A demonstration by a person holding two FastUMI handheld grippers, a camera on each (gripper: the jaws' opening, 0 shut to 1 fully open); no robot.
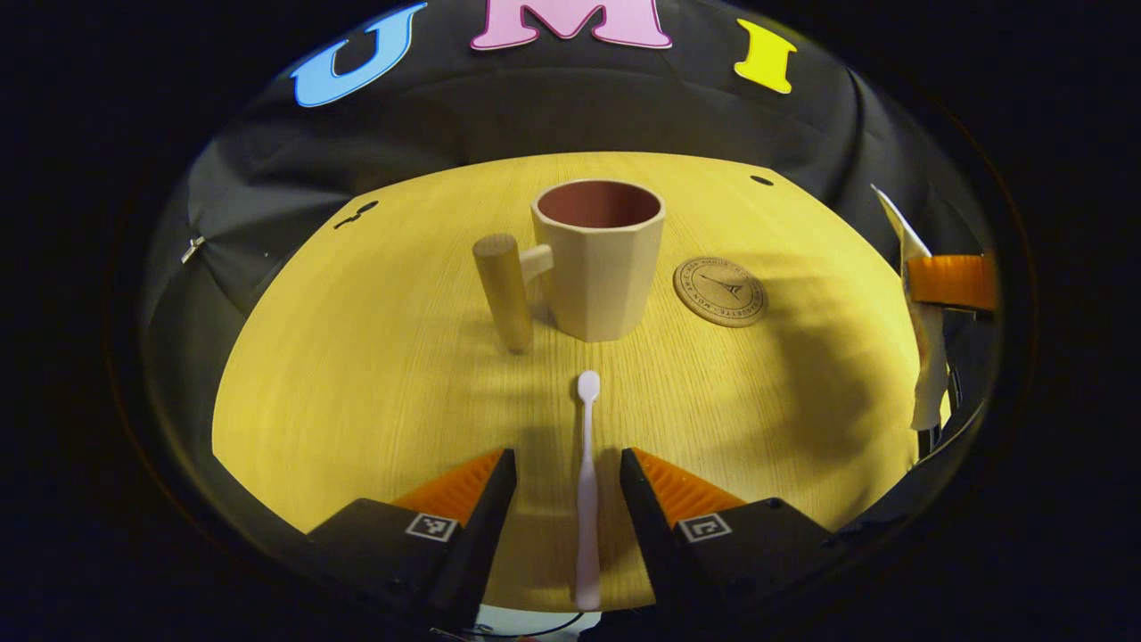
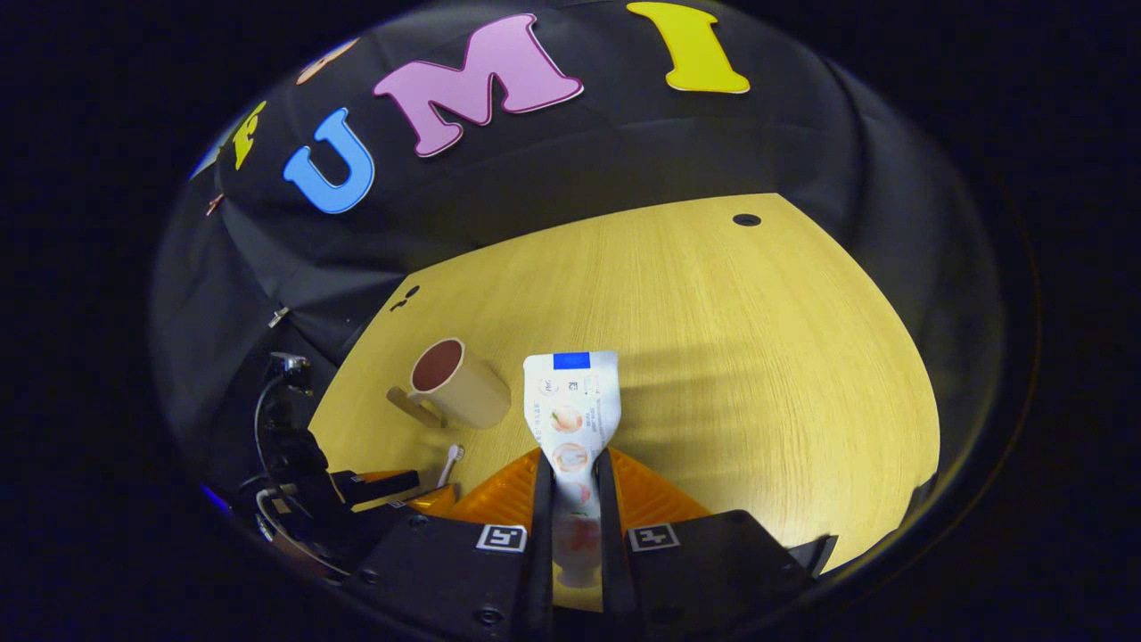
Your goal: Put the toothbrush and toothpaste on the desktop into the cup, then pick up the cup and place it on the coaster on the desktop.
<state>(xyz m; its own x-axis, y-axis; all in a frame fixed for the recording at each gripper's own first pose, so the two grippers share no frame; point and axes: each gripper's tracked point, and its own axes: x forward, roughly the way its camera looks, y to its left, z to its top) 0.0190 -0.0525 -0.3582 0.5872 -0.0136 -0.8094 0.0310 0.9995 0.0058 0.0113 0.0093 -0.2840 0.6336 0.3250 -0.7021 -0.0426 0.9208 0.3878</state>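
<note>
Left gripper view has the left claw spread astride the toothbrush, lengthwise toward the far cup, while the right claw clamps the toothpaste.

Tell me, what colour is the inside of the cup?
Reddish brown inside the cup; the left gripper view shows it best.

Bench: matt wood grain; cup: matt, smooth, wooden handle; toothbrush: smooth plastic; toothpaste: glossy tube; coaster: wood-like.
</note>
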